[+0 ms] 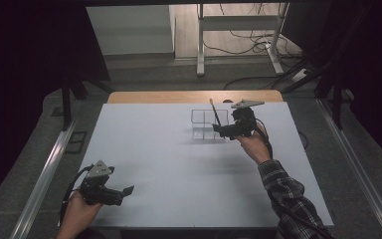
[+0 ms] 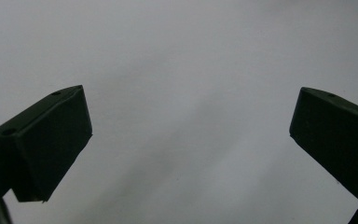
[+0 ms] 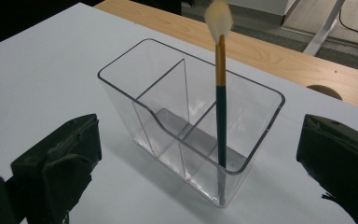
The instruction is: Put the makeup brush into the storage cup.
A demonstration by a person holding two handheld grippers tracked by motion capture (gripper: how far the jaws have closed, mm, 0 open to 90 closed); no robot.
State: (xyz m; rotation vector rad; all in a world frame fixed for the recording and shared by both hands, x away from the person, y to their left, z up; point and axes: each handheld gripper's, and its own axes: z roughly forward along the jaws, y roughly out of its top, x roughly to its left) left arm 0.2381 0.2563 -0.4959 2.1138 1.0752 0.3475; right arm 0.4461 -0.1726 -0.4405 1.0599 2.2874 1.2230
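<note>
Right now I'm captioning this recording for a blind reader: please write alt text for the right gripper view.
A clear divided organizer stands on a white table, holding one upright brush, bristles up, in its near right compartment. The right tool's two black jaws stand wide apart in front of it.

I'm working in what looks like a lab or recording studio: black curtains (image 1: 25,74) hang at my nine and three o'clock, a plain white table (image 1: 169,159) sits before me, and at twelve o'clock loose cables (image 1: 248,40) trail across the floor under a metal desk frame (image 1: 238,30).
</note>
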